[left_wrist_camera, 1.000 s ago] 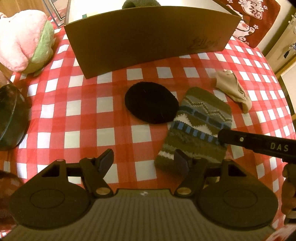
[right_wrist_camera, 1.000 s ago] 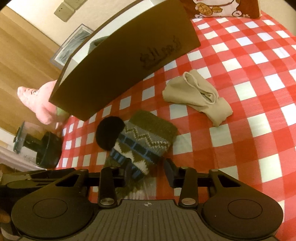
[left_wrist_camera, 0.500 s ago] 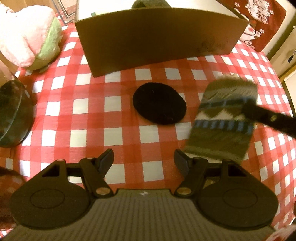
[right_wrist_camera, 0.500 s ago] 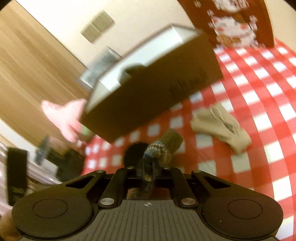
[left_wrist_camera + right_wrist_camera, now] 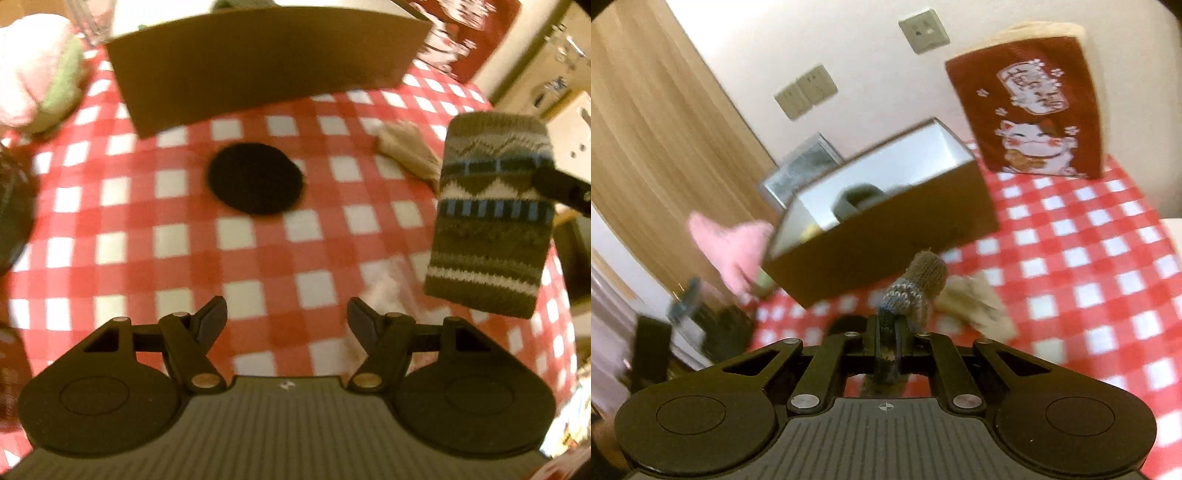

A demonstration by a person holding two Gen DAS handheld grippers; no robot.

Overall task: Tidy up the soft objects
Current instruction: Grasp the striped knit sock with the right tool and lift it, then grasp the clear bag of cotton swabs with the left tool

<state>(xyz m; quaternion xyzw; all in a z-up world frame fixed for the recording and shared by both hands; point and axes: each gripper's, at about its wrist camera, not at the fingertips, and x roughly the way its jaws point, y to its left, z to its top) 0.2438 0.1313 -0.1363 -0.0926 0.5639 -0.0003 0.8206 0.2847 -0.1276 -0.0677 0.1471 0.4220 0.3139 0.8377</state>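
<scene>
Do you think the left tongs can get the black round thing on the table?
Probably yes. The left tongs are open and empty, and the black round pad lies flat ahead of them on the checked cloth with nothing in between.

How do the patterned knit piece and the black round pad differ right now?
The patterned knit piece is striped olive, blue and white; the black round pad is plain. The knit piece hangs pinched in the right gripper; the pad lies flat on the checked tablecloth. Both remain outside the cardboard box.

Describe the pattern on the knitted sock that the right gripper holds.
Olive-brown sock with white zigzags and blue-and-black bands, clearest in the left wrist view.
</scene>
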